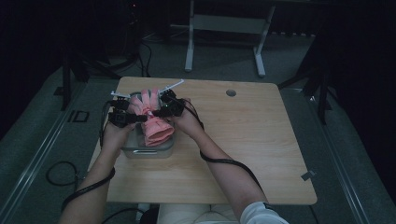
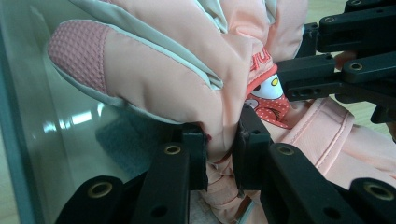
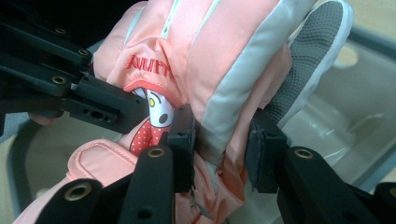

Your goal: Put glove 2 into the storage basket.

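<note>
1. High view: we hold the pink glove (image 1: 154,122) over the clear bin (image 1: 148,150) at the tabletop's (image 1: 243,140) left.
2. Our left hand-held gripper (image 2: 219,154) and right hand-held gripper (image 3: 219,154) each pinch its sides, so it hangs level for lowering in.

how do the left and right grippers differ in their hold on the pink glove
The left gripper pinches a thin fold of the pink glove; the right gripper spans a thicker bunch, so its fingers stand wider apart. They grip from opposite sides. Both are shut on the glove above the clear container.
</note>
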A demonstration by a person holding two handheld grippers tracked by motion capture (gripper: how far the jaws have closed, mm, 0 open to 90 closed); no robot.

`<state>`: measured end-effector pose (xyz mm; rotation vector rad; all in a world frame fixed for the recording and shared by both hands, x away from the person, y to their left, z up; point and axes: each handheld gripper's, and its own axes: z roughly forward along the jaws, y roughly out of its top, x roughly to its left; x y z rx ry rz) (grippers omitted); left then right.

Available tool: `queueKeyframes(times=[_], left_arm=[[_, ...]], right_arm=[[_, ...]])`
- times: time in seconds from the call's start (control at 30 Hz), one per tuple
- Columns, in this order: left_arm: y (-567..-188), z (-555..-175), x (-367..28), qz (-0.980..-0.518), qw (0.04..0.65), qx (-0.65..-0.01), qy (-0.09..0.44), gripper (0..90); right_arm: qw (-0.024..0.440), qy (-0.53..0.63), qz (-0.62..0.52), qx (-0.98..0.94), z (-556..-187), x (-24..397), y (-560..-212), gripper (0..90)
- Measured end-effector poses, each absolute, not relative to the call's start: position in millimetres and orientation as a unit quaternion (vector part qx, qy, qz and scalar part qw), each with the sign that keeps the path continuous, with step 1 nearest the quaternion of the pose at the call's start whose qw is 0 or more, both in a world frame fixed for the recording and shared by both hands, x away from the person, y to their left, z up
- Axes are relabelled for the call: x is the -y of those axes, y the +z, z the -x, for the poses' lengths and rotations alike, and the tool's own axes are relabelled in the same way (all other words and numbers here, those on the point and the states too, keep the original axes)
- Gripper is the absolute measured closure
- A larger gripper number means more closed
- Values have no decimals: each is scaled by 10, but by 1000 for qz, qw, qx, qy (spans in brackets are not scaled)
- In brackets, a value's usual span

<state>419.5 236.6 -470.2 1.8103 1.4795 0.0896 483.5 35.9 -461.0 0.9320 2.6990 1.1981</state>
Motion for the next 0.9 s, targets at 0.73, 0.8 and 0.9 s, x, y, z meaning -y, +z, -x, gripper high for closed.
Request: queueKeyframes(times=[0.73,0.8,0.9], left_arm=[[-4841,-4324,-2246,-727,306,-610,74,495],[-4847,-4329,-2251,-725,307,-612,72,477],[-4835,-4321,-2271,-719,315,-615,76,428]], right_arm=[[2,350,-340,-873,-4995,-358,-4881,520],[-5,350,-347,-870,-5011,-338,-4865,516],[-4,352,-347,-869,-5018,-320,-4832,504]])
